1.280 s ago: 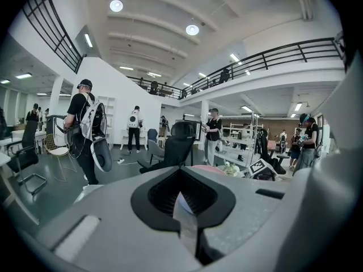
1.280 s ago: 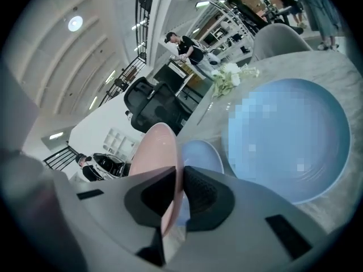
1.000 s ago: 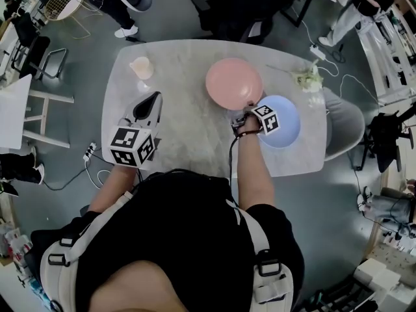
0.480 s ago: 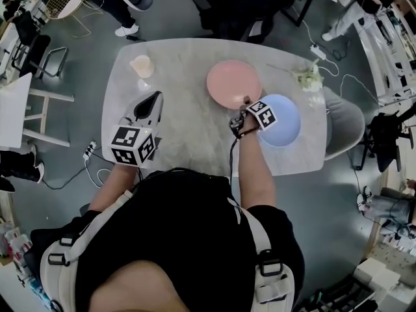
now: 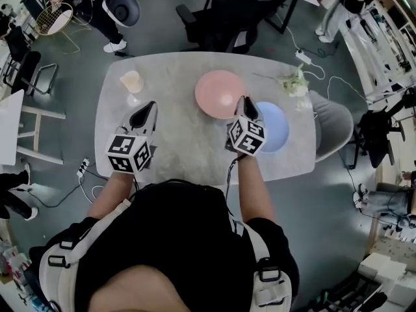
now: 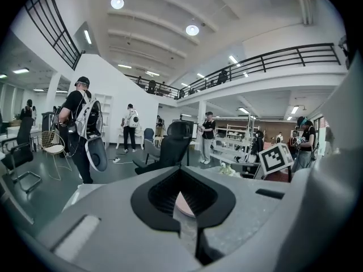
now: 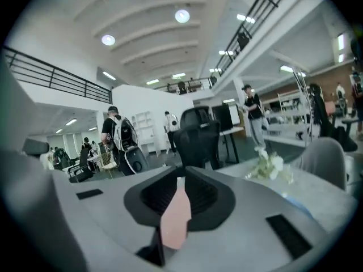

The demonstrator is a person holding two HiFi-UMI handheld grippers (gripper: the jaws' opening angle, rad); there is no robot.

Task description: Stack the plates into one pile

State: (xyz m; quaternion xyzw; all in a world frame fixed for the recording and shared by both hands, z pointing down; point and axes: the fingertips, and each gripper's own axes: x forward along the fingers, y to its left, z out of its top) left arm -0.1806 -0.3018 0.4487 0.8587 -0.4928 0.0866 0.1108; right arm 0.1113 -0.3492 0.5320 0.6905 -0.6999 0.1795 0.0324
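The right gripper (image 5: 242, 101) hangs above the counter (image 5: 182, 145), its tips over the near right rim of the pink plate (image 5: 216, 91). Its jaws have just been closing and now stand a narrow slit apart. A pink strip fills that slit, and I judge it to be the plate seen below through the gap, not a pinched rim. The left gripper (image 5: 151, 107) hovers over the counter's left half, jaws drawn together at the tips, with nothing between them. The pink plate lies flat toward the far edge, about midway along it. The blue plate (image 5: 278, 130) lies flat beside it, nearer the right edge, and the right gripper hides whether their rims touch. Nothing is stacked so far: one plate has yet to be lifted onto the other. Only the head view shows both plates whole and level, with a cup (image 5: 132, 81) near the far left corner and flowers (image 5: 294, 82) near the far right. Only the gripper views show how the jaws stand.
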